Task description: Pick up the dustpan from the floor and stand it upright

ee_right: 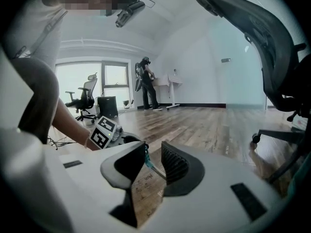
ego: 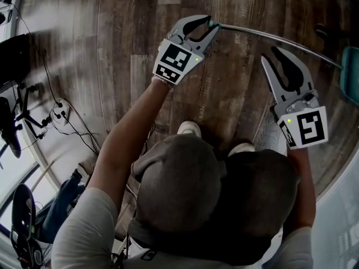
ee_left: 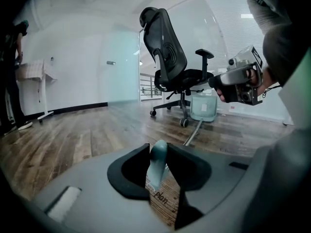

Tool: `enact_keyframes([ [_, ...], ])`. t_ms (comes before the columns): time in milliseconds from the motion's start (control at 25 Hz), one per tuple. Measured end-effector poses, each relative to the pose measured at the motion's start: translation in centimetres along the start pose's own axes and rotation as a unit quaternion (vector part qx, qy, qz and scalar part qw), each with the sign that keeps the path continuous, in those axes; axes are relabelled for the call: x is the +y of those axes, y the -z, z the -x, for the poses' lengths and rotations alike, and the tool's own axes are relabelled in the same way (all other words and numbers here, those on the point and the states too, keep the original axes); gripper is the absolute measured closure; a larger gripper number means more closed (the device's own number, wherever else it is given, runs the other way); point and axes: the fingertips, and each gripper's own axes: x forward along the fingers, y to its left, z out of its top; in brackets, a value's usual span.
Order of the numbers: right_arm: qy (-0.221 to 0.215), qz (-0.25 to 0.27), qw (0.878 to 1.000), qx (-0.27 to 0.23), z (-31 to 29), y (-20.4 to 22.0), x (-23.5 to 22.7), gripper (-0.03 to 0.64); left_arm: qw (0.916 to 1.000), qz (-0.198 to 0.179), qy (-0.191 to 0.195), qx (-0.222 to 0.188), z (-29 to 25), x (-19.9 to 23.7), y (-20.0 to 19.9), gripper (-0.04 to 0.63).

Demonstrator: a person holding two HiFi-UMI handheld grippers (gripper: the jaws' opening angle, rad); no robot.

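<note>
**Grippers and dustpan, near to far.** Nearest, we see the left gripper clamped on the dustpan by its teal grip, with both pads touching the grip. To its right, the right gripper has its jaws wide apart and nothing between the pads. Its tips are near the metal rod but not on it.

The rod slants away to the right, down to the pan. The pan sits on the wood floor at far right, just beside the wheels of a chair. We cannot tell whether the pan holds anything, as no view looks into it.

**Differences between views.**
- The head view cuts the pan off at its right edge, and it alone shows cables on the floor at left.
- The left gripper view shows the pan whole, together with the chair.
- Only the right gripper view shows the far end of the room, with windows, a second chair and a person standing at a desk.
</note>
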Motion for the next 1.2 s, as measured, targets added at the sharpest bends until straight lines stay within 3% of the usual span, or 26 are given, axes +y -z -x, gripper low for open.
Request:
enact_keyframes([
  [320,0.001,-0.023,1.000,0.012,4.5,-6.1,3.5,0.522,0.9992,-0.028,-0.004,0.028,6.5,-2.5,-6.7,0.489],
  [760,0.001,-0.042,0.999,0.019,10.2,-16.1,7.2,0.522,0.9982,-0.047,-0.015,0.035,13.7,-4.0,-17.5,0.485],
  [1200,0.000,-0.057,0.998,0.025,14.9,-25.9,9.6,0.522,0.9942,-0.085,0.020,0.063,18.5,-6.7,-26.6,0.486],
])
